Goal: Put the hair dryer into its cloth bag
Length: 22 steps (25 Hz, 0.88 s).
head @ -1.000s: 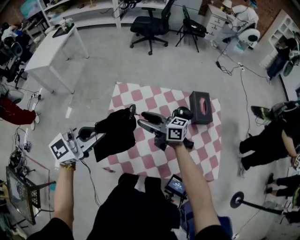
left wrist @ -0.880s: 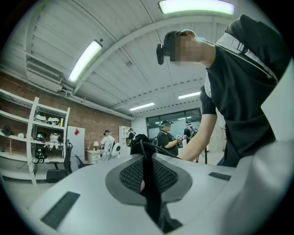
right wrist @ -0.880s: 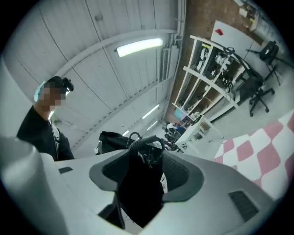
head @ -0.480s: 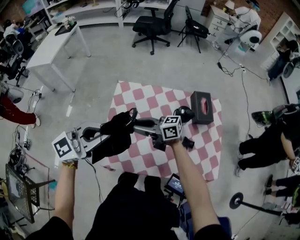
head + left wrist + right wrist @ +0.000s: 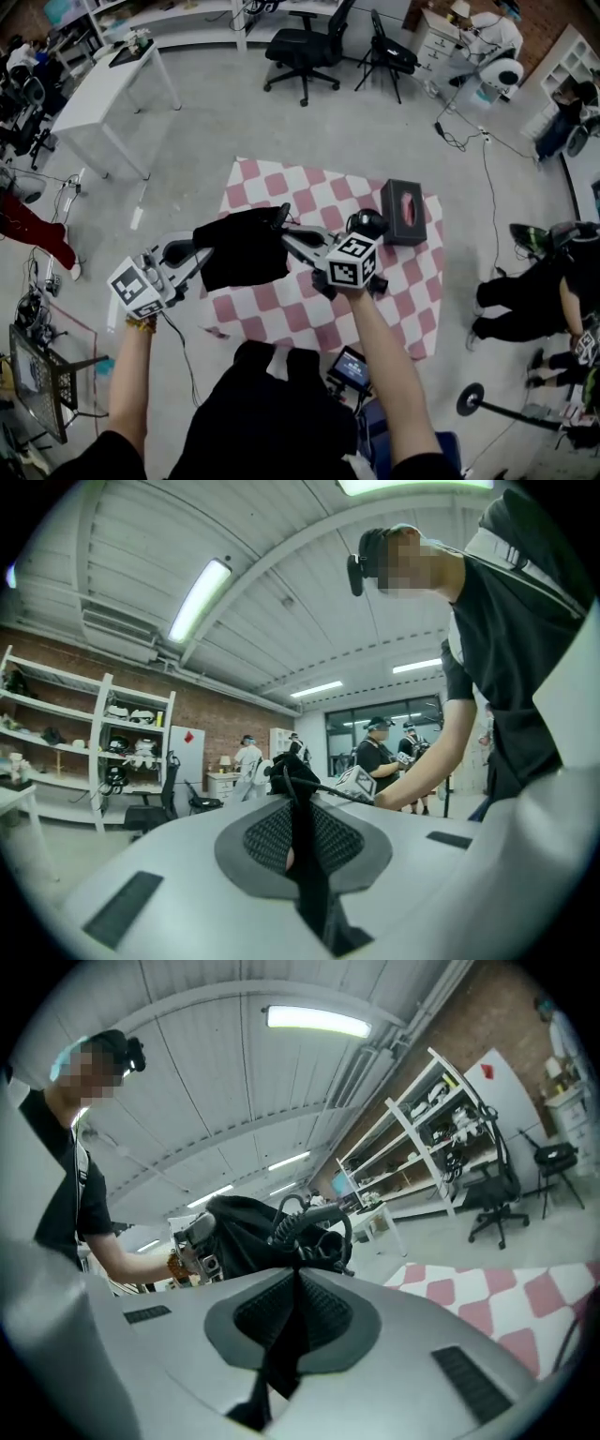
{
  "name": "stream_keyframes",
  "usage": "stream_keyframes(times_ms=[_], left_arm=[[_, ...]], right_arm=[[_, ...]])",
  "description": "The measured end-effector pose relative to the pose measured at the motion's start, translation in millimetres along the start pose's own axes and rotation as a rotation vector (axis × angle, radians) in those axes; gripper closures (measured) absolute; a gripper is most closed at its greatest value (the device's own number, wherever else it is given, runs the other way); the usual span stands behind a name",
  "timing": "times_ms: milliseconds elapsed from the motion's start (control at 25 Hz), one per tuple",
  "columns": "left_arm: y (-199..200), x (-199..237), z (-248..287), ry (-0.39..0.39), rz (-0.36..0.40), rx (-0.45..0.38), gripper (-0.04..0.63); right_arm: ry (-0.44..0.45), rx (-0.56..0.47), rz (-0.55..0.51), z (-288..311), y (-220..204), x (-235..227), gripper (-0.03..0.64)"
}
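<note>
The black cloth bag (image 5: 242,246) hangs above the checkered mat (image 5: 272,323), held between both grippers. The left gripper (image 5: 201,259) has its fingers clamped on the bag's fabric. The right gripper (image 5: 286,228) has just closed its fingers on the opposite edge. What looks like the hair dryer (image 5: 367,222) lies on the mat, partly hidden behind the right gripper.

Black cloth bag (image 5: 242,247); pink-white checkered mat (image 5: 277,317); black box (image 5: 403,214)

The black cloth bag (image 5: 242,251) hangs bunched above the checked mat (image 5: 281,319), pinched between the left tongs (image 5: 199,261) and the just-closed right tongs (image 5: 289,230). A coiled black cord (image 5: 302,1221) shows at its mouth.
</note>
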<state>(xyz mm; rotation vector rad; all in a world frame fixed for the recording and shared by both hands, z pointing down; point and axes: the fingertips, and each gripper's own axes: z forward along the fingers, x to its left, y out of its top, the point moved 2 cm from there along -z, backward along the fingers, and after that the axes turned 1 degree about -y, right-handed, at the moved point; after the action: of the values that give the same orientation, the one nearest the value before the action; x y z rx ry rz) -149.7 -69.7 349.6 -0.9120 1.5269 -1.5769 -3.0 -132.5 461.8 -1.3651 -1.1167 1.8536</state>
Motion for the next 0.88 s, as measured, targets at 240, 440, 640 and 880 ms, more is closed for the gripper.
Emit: stream_keyframes(times_ms=[240, 440, 640, 880], left_arm=[[-22, 48, -2, 0.266, -0.114, -0.015, 0.568], [-26, 67, 16, 0.356, -0.082, 0.013, 0.567], [-22, 61, 32, 0.362, -0.072, -0.007, 0.568], [-19, 48, 48, 0.436, 0.004, 0.001, 0.568]], right_arm=[[-0.111, 0.013, -0.221, -17, 34, 25, 0.591], [-0.244, -0.031, -0.311, -27, 61, 30, 0.592], [-0.305, -0.085, -0.291, -43, 62, 28, 0.592], [-0.440, -0.135, -0.335, -60, 66, 31, 0.592]])
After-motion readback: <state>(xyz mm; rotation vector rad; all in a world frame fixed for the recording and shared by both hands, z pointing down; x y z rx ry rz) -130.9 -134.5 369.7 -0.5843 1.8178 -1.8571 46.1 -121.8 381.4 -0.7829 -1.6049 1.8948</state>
